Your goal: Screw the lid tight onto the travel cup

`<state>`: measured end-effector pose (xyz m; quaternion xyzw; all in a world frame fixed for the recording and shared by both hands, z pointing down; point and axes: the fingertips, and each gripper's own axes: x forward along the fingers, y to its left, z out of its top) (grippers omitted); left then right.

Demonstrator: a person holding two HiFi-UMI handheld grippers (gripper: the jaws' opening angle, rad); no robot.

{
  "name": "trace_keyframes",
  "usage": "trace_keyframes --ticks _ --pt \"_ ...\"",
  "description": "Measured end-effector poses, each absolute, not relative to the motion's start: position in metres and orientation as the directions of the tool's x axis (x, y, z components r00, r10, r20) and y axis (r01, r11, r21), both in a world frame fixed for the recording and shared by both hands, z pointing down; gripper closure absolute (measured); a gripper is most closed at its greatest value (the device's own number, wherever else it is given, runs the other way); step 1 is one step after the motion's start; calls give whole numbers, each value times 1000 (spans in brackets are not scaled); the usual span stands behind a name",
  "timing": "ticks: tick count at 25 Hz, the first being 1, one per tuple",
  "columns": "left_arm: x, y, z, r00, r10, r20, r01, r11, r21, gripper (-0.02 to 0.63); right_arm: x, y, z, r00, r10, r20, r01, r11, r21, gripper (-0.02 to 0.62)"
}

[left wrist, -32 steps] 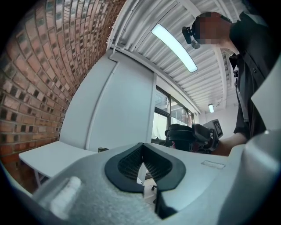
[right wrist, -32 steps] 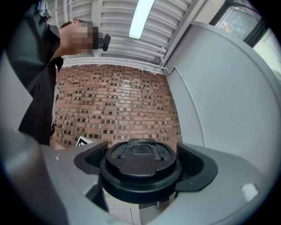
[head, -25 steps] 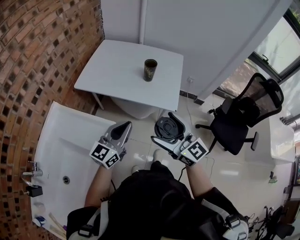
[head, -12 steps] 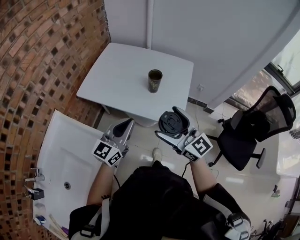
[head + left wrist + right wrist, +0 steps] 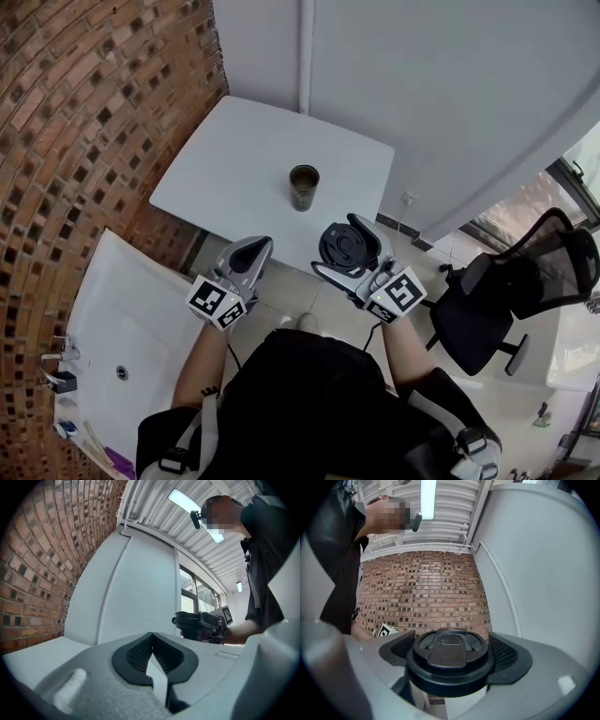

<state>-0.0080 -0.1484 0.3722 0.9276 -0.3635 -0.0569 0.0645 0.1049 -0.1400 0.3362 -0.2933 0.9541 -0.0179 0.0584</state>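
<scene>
Lid (image 5: pixel 449 660) sits squeezed in the right gripper (image 5: pixel 349 258), near the person, short of the table (image 5: pixel 225 150). The travel cup (image 5: pixel 303 187) stands open on the table, farther off. The left gripper (image 5: pixel 248 255) is pinched closed on nothing. It should open and hold the cup steady, so the lid can go on flat before turning.

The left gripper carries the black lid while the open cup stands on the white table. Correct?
Not quite: the right gripper carries the black lid, as the right gripper view shows. The left gripper is shut and empty. The cup does stand on the white table.
</scene>
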Motion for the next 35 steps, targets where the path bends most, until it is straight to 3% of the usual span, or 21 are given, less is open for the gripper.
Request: trace_keyframes --ticks 14,26,35 --pt "5 -193 375 711 -702 -35 -687 -705 175 604 124 -196 331 -848 -516 -118 -511 857 -72 104" --pt "9 -246 356 775 -627 -74 -615 -776 138 604 125 -238 322 -805 -583 -110 -580 813 -62 104" --pt "-2 -272 388 766 -642 -41 -627 -760 171 604 109 -261 335 -797 -599 -78 -596 801 -65 104"
